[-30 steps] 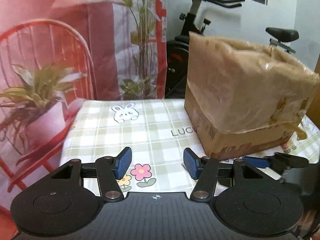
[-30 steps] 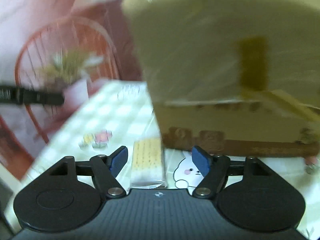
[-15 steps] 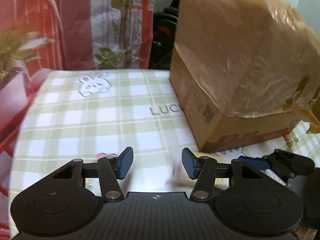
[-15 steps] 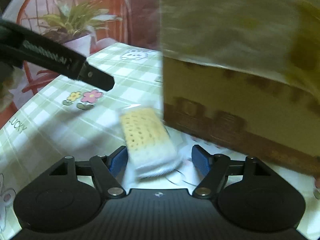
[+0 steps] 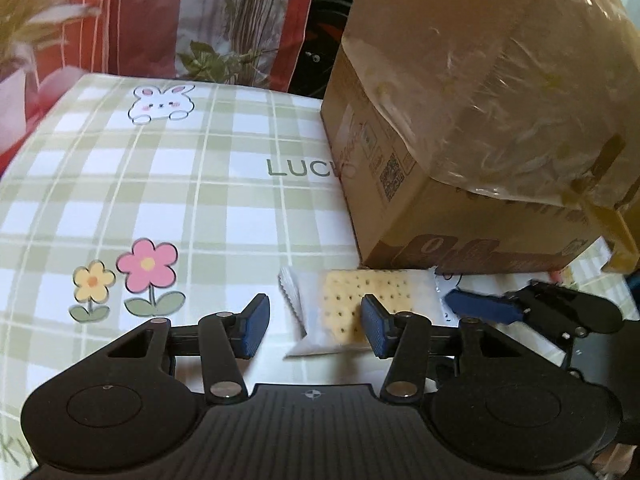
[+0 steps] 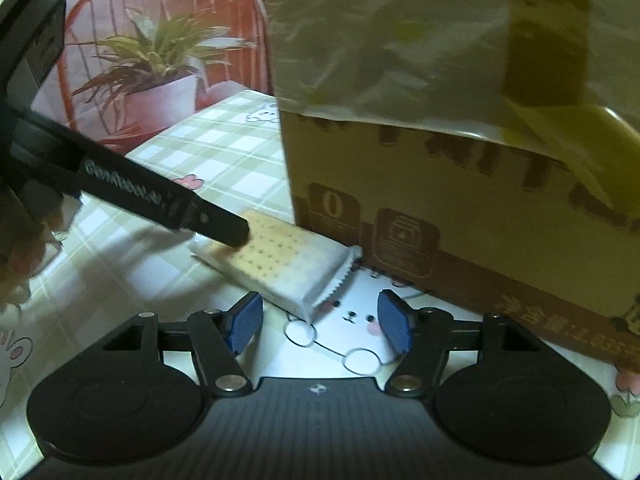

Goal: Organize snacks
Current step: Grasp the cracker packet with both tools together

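Note:
A cracker packet [image 5: 360,304] in clear wrap lies flat on the checked tablecloth, against the foot of the cardboard box [image 5: 460,208]. My left gripper [image 5: 316,326] hangs low over it with its jaws closing. The packet's left part sits between the pads, and the right pad [image 5: 376,328] overlaps it without pressing. In the right wrist view the packet [image 6: 280,264] lies crosswise just ahead of my right gripper [image 6: 320,322]. Its jaws are closing and only the crimped near end reaches between the pads. The left gripper's finger [image 6: 224,232] rests on the packet's far end.
The box [image 6: 440,208] is lined with a crinkled plastic bag [image 5: 500,80] and fills the right side. A red chair with a potted plant [image 6: 160,80] stands past the table's far left edge. A hand [image 6: 16,264] holds the left gripper. Dark equipment [image 5: 320,48] stands behind the table.
The left gripper sank and tipped down, so the packet came into its view and one finger reached it. The packet turned from lengthways between the right pads to crosswise ahead. Both jaws narrowed.

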